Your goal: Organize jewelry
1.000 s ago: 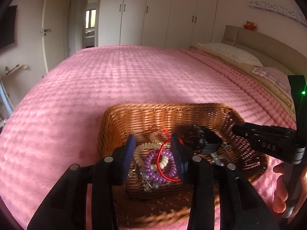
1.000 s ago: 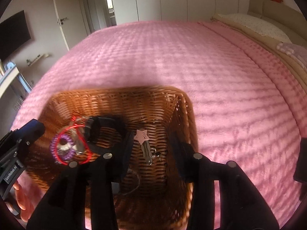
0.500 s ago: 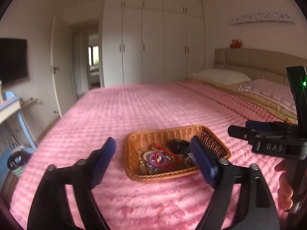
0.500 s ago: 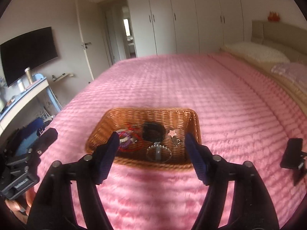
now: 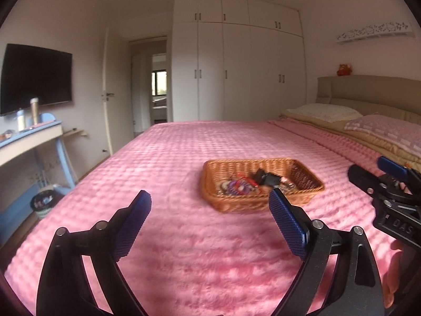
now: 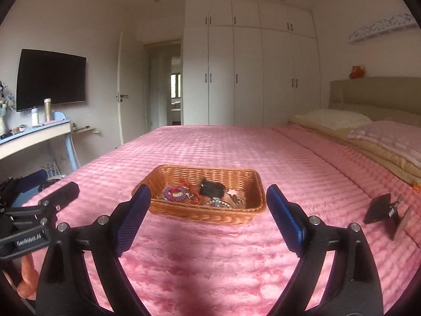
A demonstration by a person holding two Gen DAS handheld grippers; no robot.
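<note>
Jewelry [image 6: 181,193] (coiled bands, red cord, something black) lies in the wicker basket [image 6: 236,214] mid-frame on the pink bedspread [image 6: 210,258], while the left gripper [image 5: 209,220] and right gripper [image 6: 208,210], jaws just spread wide, grasp nothing.

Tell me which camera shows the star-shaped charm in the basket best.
The right wrist view: the pale star charm lies sharp and unobstructed in the wicker basket. In the left wrist view the basket's contents are blurred and the star cannot be made out.
</note>
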